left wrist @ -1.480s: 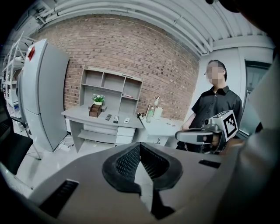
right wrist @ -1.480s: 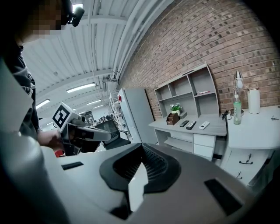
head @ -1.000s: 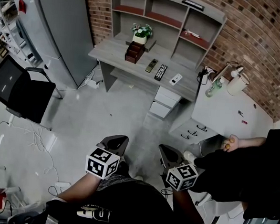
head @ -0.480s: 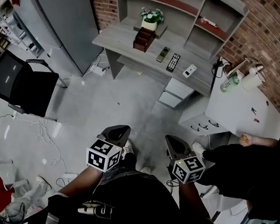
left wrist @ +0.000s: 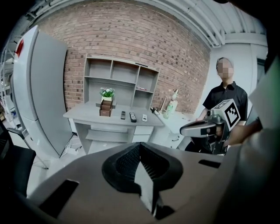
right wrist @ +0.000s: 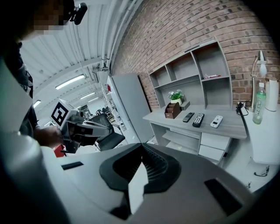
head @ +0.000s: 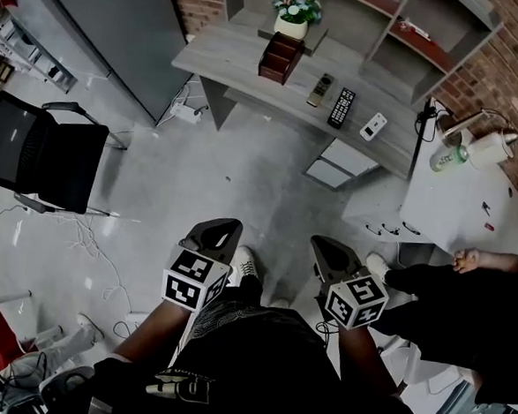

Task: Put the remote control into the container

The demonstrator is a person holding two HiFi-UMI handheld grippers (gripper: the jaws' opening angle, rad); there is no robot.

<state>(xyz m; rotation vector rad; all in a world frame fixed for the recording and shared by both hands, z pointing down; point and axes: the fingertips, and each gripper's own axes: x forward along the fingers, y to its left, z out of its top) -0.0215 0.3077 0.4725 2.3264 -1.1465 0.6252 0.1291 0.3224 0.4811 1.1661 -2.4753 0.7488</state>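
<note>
Since a second ago the desk [head: 229,60] has slid toward the top of the frame, while our left gripper [head: 214,236] and right gripper [head: 330,253] hang at lower centre, each with jaws pressed together on nothing. We see the black remote control [head: 341,107] lying on the desk at upper right of centre, between a grey remote [head: 320,89] and a white remote [head: 373,126], with the brown container [head: 281,57] left of them.

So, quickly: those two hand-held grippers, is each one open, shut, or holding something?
Left hand-held gripper: shut, jaws together, holding nothing.
Right hand-held gripper: shut, jaws together, holding nothing.
</note>
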